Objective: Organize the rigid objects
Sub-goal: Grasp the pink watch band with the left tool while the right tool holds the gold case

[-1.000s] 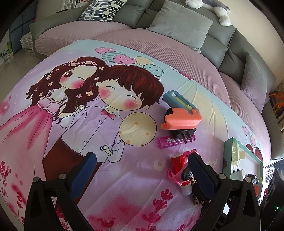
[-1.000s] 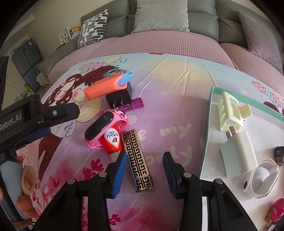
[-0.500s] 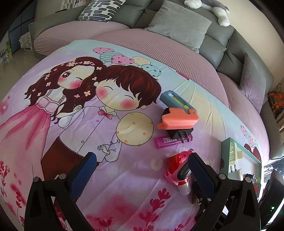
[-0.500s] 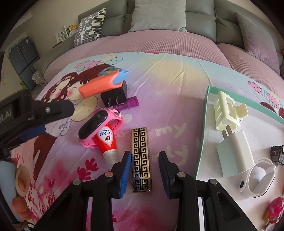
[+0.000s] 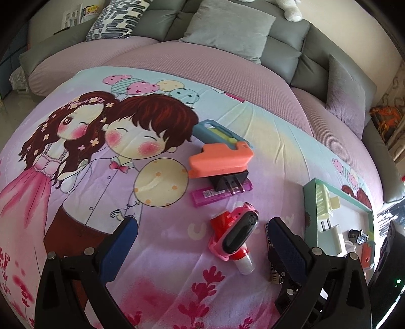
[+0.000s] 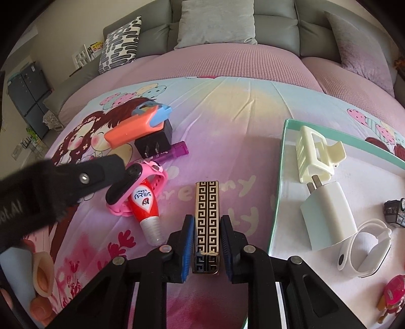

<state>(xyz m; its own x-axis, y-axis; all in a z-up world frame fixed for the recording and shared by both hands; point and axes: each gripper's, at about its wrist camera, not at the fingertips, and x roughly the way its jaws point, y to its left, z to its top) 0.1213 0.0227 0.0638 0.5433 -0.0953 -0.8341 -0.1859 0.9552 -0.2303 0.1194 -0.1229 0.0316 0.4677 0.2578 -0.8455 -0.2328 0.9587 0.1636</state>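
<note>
My right gripper [image 6: 206, 224] is shut on the gold and black patterned case [image 6: 205, 217], which lies on the cartoon blanket. Left of it lie a red tube [image 6: 145, 206] inside a pink watch [image 6: 138, 186], a purple lighter [image 6: 174, 151], a black plug [image 6: 154, 145] and an orange and blue holder [image 6: 134, 127]. My left gripper [image 5: 202, 227] is open above the blanket, with the pink watch [image 5: 238, 234] and red tube [image 5: 227, 222] between its fingers. The case [image 5: 269, 238] shows beside its right finger.
A green-rimmed tray [image 6: 281, 177] at the right holds a cream hair claw [image 6: 316, 154], a white charger [image 6: 329, 215], a white band [image 6: 364, 250] and small toys. Grey sofa cushions [image 6: 215, 22] lie behind. The left gripper's body [image 6: 50, 187] crosses the right wrist view.
The right gripper moved forward and its fingers closed onto the patterned case. The left gripper moved forward and right, bringing the pink watch and red tube between its fingers.
</note>
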